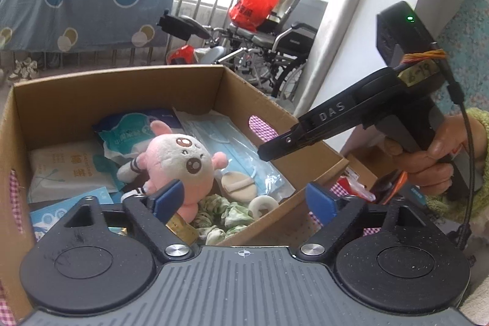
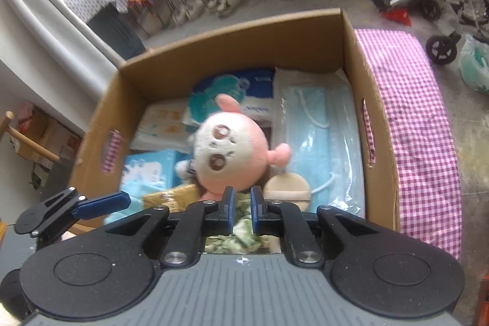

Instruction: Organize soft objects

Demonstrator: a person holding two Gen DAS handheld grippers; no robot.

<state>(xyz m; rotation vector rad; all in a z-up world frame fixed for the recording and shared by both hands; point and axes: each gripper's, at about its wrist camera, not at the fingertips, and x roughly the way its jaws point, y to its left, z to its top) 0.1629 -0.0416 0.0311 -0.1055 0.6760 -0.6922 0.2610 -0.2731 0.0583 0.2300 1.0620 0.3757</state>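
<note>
The brown cardboard box holds the round pink-and-white plush toy, lying on packets beside blue face masks. The left gripper gapes wide, empty, over the toy; the right gripper is pinched nearly closed, holding nothing.

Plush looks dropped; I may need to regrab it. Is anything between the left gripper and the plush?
Nothing visible. The left gripper is open just above the pink plush, which lies on top of the packets in the box.
</note>
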